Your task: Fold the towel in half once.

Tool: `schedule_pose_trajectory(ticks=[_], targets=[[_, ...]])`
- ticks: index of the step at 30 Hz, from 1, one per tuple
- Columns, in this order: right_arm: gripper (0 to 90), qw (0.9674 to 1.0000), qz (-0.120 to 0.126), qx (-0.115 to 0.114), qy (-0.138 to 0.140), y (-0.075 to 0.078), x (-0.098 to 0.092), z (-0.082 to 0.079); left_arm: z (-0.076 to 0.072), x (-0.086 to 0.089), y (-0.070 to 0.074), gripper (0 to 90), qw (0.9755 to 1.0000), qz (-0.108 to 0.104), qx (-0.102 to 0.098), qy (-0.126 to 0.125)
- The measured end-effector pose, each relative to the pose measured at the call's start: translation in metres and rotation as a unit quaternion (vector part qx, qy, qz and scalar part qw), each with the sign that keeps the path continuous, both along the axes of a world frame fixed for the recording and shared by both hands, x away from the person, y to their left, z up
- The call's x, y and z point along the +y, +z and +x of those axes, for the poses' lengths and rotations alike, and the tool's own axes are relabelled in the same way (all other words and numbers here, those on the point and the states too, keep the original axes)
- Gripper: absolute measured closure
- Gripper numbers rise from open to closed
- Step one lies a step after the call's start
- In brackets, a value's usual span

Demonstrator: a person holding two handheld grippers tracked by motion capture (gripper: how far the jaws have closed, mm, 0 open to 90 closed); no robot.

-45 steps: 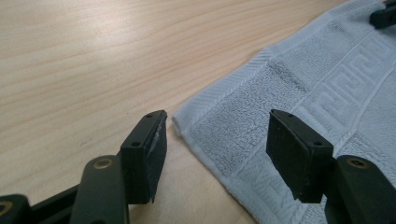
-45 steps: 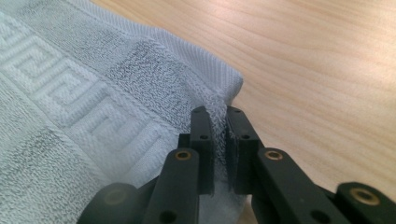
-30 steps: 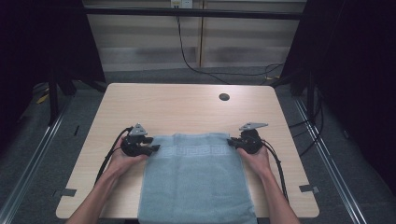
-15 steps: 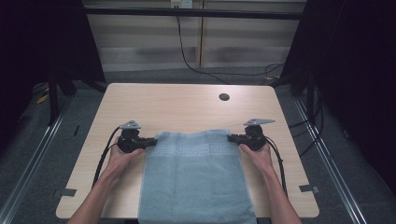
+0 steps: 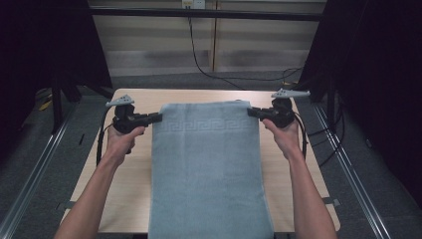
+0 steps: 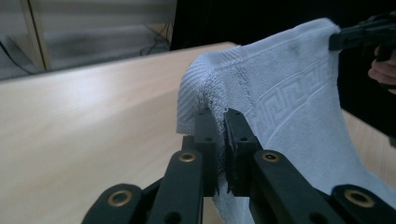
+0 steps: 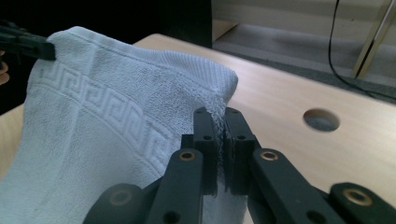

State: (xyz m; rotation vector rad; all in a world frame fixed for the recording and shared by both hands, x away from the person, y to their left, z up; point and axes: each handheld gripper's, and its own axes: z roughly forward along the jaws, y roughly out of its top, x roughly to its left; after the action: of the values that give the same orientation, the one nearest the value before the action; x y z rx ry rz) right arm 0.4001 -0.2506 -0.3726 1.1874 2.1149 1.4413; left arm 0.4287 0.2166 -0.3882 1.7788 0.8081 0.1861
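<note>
We see the light blue towel held up above the wooden table, stretched between both grippers. The left gripper is clamped on its left top corner, and the right gripper is clamped on the right top corner. The towel's lower part hangs toward the near table edge.

In the high view the towel covers the middle of the tabletop, and its lower end runs off the bottom edge along with both forearms. In each gripper view, the towel corner between the claw pads is hidden, and the claw bases are cut off below.
</note>
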Motion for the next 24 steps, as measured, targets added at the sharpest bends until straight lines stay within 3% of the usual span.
schedule_pose_trajectory(ticks=[3,8,13,15,16,19,22,24], targets=[[86.2,0.9999,0.004,-0.011,-0.007,0.02,-0.004,0.011,0.01,0.0,0.017,85.3,0.9999,-0.009,-0.004,0.009],[86.4,0.9996,-0.017,-0.021,-0.009,0.035,-0.001,0.018,0.011,-0.01,0.038,85.2,0.9995,-0.014,-0.025,0.01],[86.6,0.9991,-0.006,-0.034,-0.024,0.054,-0.01,0.023,0.018,-0.006,0.065,85.3,0.9983,-0.035,-0.04,0.023],[86.6,0.9986,-0.001,-0.047,-0.022,0.066,-0.011,0.022,0.018,-0.008,0.077,85.3,0.9977,-0.026,-0.058,0.024],[86.6,0.9983,0.002,-0.054,-0.023,0.072,-0.012,0.021,0.016,-0.008,0.081,85.3,0.9974,-0.032,-0.06,0.023],[86.6,0.9978,0.009,-0.062,-0.02,0.077,-0.012,0.013,0.0,-0.012,0.085,85.2,0.9964,-0.009,-0.084,0.008],[86.5,0.9988,-0.008,-0.048,0.008,0.066,-0.01,-0.001,-0.017,-0.01,0.075,85.2,0.9965,0.004,-0.083,-0.004],[86.5,0.999,-0.021,-0.036,0.015,0.057,-0.009,-0.013,-0.029,-0.006,0.064,85.2,0.997,0.0,-0.077,-0.011]])
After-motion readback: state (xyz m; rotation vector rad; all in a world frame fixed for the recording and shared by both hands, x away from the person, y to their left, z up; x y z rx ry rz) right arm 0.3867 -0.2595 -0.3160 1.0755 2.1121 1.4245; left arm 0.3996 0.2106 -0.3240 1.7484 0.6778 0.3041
